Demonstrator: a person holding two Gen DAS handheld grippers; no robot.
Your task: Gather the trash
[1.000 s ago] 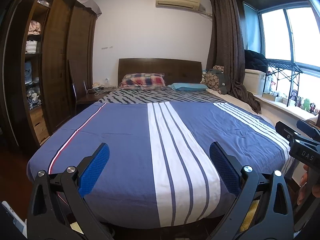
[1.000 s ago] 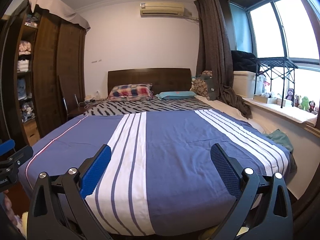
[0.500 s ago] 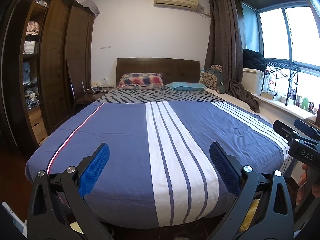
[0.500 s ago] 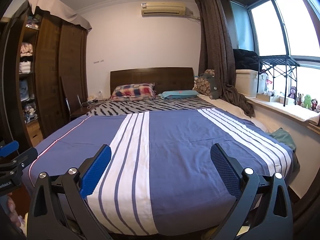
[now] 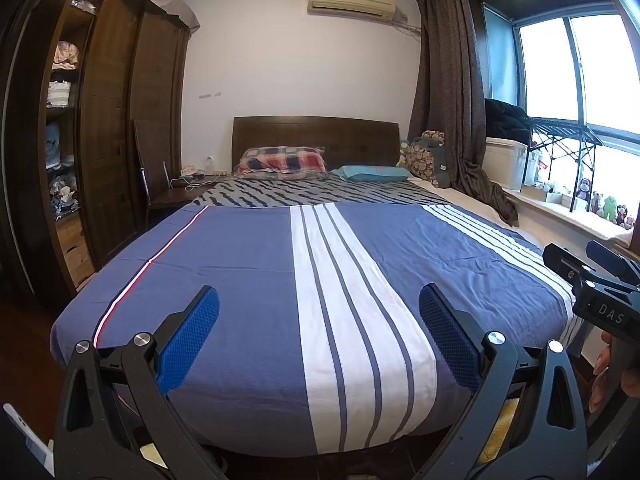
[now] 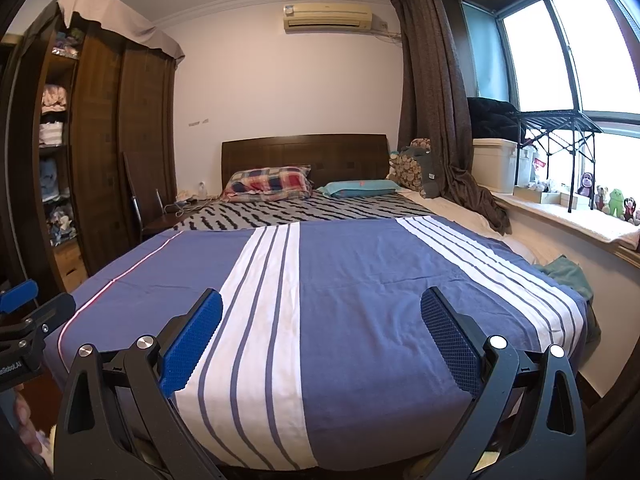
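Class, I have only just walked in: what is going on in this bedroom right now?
A person stands at the foot of a bed with a blue striped cover, holding a two-finger gripper in each hand. The left gripper and the right gripper are both open and empty, pointed over the bed. No trash shows on the cover, so collecting has not visibly begun.

Left black two-finger gripper [image 5: 318, 332], blue-padded, held level and pointing forward; jaws spread wide, nothing between them. Right black two-finger gripper [image 6: 322, 334], likewise blue-padded, in the same pose with jaws wide apart and empty. Each gripper appears at the edge of the other's view, side by side; fingertips of the person's right hand [image 5: 604, 376] wrap the right handle.
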